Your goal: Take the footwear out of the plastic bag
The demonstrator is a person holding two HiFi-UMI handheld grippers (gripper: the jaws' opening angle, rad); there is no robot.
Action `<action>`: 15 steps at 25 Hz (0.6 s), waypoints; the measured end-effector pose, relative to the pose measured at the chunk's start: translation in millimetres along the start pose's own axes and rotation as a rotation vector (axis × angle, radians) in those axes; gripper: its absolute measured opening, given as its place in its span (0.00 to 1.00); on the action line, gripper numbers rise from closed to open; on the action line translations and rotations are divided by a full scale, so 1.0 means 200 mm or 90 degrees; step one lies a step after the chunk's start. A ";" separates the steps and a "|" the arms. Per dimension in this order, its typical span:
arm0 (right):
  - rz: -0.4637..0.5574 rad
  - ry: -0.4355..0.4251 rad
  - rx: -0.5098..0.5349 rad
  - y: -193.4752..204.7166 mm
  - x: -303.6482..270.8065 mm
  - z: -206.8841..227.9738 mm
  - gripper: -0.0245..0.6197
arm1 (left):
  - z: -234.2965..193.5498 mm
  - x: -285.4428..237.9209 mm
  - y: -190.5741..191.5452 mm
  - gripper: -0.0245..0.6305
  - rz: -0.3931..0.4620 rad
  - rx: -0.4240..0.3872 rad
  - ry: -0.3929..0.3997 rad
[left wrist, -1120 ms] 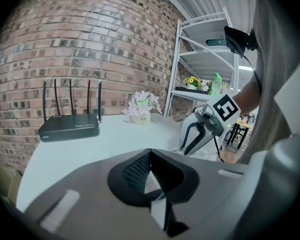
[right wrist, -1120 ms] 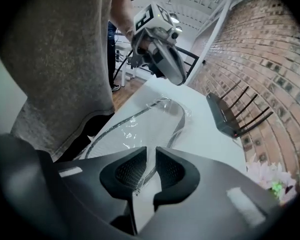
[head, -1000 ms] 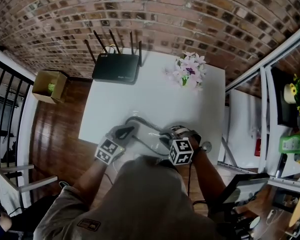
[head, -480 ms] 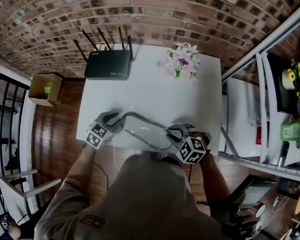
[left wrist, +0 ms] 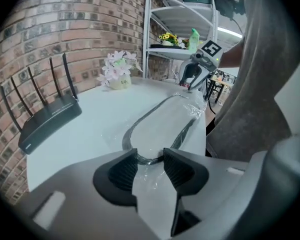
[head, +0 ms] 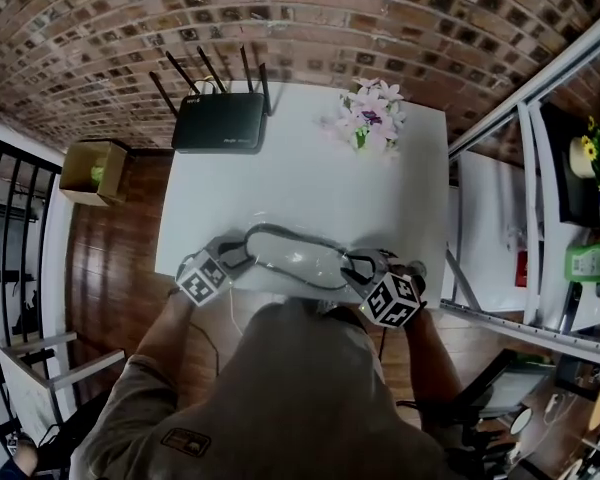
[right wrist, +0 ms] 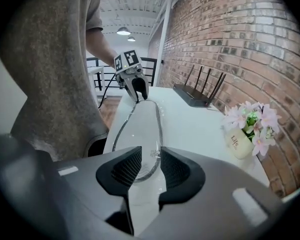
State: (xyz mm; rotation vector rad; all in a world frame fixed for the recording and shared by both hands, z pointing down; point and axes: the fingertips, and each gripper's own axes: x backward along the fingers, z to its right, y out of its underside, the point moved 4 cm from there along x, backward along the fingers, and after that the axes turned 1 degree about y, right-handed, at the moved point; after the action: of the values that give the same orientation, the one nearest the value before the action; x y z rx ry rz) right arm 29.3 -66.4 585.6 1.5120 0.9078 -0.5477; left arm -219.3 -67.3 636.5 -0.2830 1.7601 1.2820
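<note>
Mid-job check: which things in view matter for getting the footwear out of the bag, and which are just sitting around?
Belongs to the job:
- footwear, lying on the white table
- clear plastic bag around it

Just lying about:
- black router
- pot of pink flowers
- cardboard box on the floor

Right gripper: opening, pads apart, near end of clear plastic bag between them, not pinched. Inside bag, flat white footwear with dark rim, lying lengthwise on white table. At bag's far end, left gripper, opening, tips down over the plastic. Right of that, black router by brick wall; nearer, pink flowers in pot. Grey shirt at left.
</note>
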 end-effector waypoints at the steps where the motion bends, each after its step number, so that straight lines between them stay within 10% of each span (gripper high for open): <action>1: 0.001 0.001 -0.004 0.00 0.00 0.00 0.25 | 0.01 0.00 0.00 0.28 0.001 0.000 0.000; 8: 0.030 0.023 -0.091 0.04 0.04 0.05 0.23 | 0.09 0.06 0.00 0.29 0.023 -0.028 -0.012; 15: 0.030 0.044 -0.162 0.15 0.09 0.01 0.22 | 0.28 0.08 -0.15 0.31 0.043 -0.175 -0.020</action>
State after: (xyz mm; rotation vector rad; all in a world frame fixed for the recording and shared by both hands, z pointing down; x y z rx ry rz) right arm 63.8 -63.7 588.7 1.3230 0.9546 -0.3335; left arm -179.0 -28.3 602.0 -0.3596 1.5776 1.5706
